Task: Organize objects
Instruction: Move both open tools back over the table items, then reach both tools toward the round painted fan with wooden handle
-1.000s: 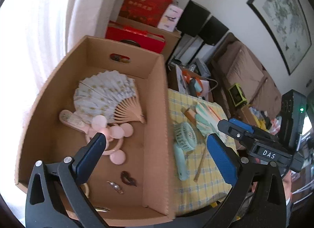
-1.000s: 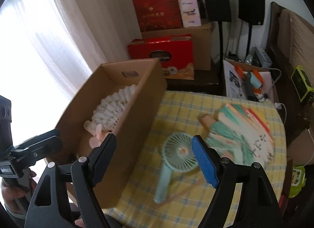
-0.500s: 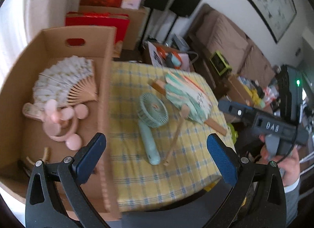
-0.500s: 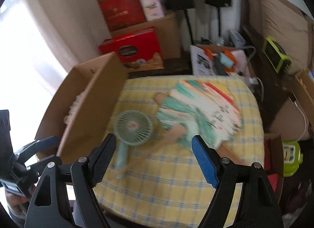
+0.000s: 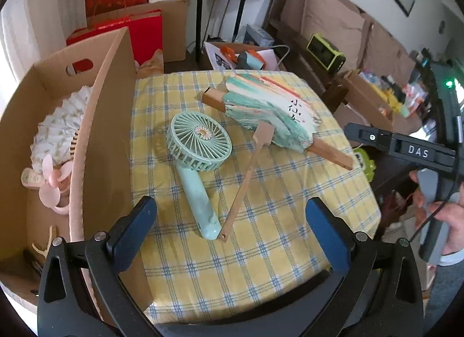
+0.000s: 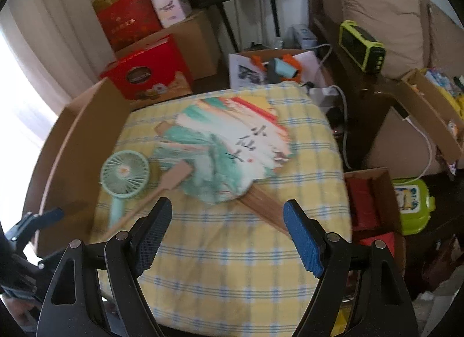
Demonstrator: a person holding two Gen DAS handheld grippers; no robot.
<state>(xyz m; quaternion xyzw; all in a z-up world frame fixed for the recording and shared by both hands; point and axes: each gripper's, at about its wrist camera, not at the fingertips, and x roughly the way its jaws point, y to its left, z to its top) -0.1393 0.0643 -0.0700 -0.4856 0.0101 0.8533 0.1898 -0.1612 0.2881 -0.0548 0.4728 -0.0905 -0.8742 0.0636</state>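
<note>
Left hand-held gripper (image 5: 230,221) released, empty; we hover over near bench (image 5: 261,250) edge. Mint handheld fan (image 5: 194,168) lies just beyond, handle toward us, cardboard box (image 5: 110,122) left. Right hand-held gripper (image 6: 227,234) released, farther right.

Black gripper frames, blue ribbed fingers (image 5: 326,229), silver screws, white "DAS" marking

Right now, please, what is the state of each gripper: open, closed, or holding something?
Left gripper: open, holding nothing.
Right gripper: open, holding nothing.
</note>
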